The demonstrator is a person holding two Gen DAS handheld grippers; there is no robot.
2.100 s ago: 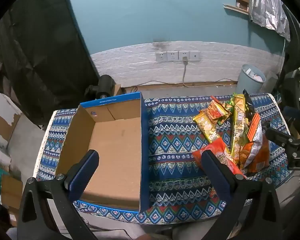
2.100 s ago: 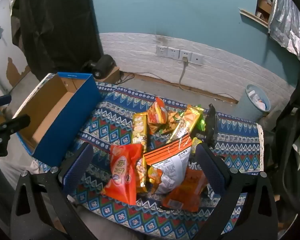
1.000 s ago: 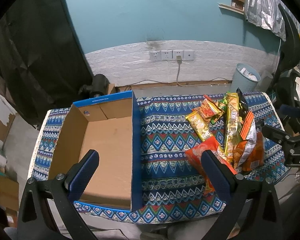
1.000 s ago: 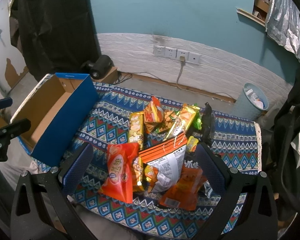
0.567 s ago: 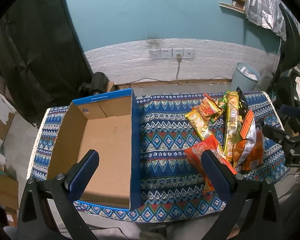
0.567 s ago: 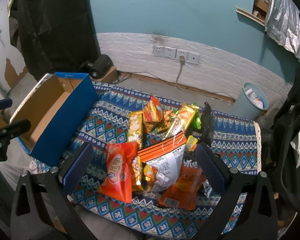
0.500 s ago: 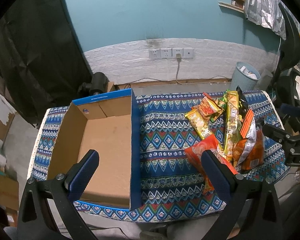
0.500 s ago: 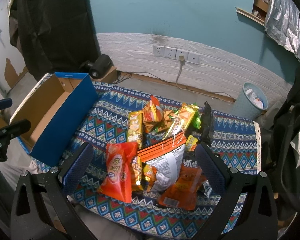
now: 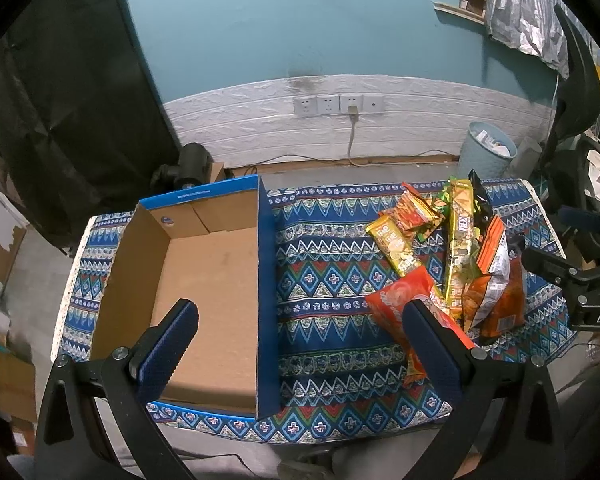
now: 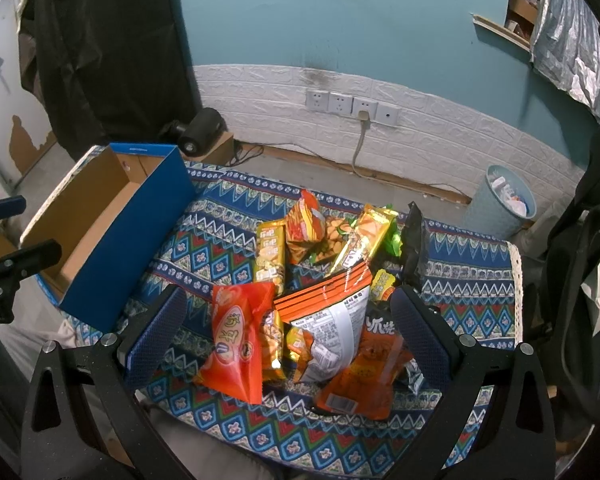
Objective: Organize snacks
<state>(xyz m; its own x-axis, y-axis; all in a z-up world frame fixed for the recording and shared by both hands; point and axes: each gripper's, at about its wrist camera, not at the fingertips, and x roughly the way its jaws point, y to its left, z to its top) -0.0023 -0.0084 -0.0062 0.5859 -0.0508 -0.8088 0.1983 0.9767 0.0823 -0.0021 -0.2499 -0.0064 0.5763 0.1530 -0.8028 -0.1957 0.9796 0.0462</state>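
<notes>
While both tools hang above the near edge of the desk (image 9: 324, 272), neither has hold of anything. At the bottom of the left wrist view, the left hand-held gripper (image 9: 300, 344) is spread wide, one blue pad over the floor of the cardboard box (image 9: 204, 280) at lower left, the other in front of a red-orange snack bag (image 9: 396, 308) at lower right. At the bottom of the right wrist view, the right hand-held gripper (image 10: 288, 328) is likewise spread wide and holds nothing, its pads framing the near end of the snack pile (image 10: 320, 280).

On the patterned cloth, that red-orange bag (image 10: 238, 340) lies nearest at lower centre, beside an orange-and-white bag (image 10: 332, 312) and a darker orange packet (image 10: 364, 372). Farther up the frame lie a yellow biscuit pack (image 10: 270, 254), a small orange bag (image 10: 304, 228), a long golden pack (image 10: 364, 240) and a black packet (image 10: 414, 240).

The box (image 10: 112, 216), blue outside and brown inside, sits at the left of the frame, apart from the pile, with nothing in it.

Beyond the desk, at the upper right, a pale blue bin (image 10: 500, 200) stands against the wall below the sockets (image 10: 352, 106).
</notes>
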